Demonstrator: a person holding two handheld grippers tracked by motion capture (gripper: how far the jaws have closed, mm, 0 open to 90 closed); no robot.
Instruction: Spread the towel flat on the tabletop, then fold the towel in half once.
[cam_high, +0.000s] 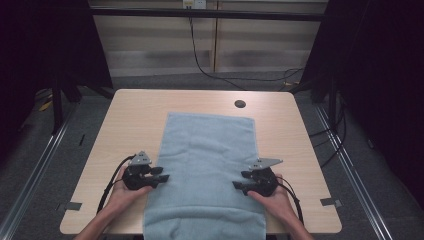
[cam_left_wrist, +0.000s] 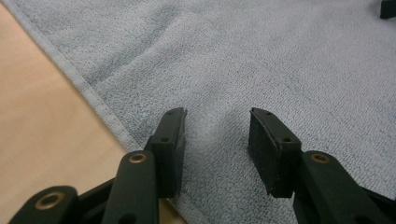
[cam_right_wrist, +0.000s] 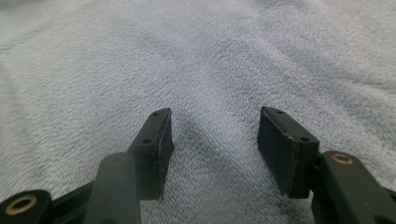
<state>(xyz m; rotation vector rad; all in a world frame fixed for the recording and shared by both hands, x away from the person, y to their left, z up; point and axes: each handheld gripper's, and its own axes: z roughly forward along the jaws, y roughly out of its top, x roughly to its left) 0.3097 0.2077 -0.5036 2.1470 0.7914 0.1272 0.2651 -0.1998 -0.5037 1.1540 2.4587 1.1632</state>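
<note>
Both grippers, left gripper (cam_high: 164, 178) and right gripper (cam_high: 237, 185), jaws spread, empty, over the towel (cam_high: 207, 165).

We find no writing, label, brand, number or sign that can be read on anything here. Two small pale squares sit at the top edge of the high view, perhaps stickers or sockets, but they are too small to tell.

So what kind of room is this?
Probably a lab or test room, not a home: a plain wooden table with a cable hole, dark curtains at the sides, and loose cables on the grey floor.
</note>
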